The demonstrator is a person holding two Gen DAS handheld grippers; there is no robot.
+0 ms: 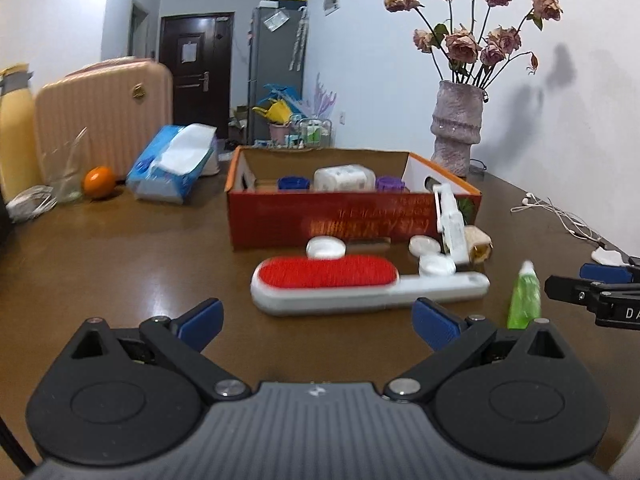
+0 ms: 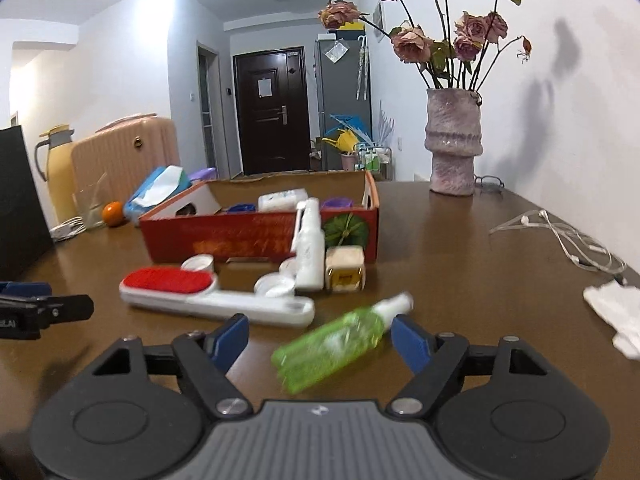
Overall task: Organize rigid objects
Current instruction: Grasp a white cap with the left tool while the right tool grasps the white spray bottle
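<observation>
The right tool (image 2: 320,340) stood spread, its blue pads (image 2: 412,342) on either side of a green spray bottle (image 2: 336,344) that lay tilted on the brown tabletop (image 2: 460,264), white cap pointing away and to the right; the right pad sat just beside the bottle's neck, though blur hid whether it touched. The tool pointed somewhat downward over the tabletop. The left tool (image 1: 318,322) was likewise spread wide and empty, angled down, with a red-faced white lint brush (image 1: 360,284) lying crosswise just beyond its pads. Past the brush sat small white lids (image 1: 325,247), a white spray bottle (image 1: 450,222) leaning against an open red cardboard box (image 1: 320,216), and a small tan jar (image 2: 345,269) beside it. The box held several small containers.
</observation>
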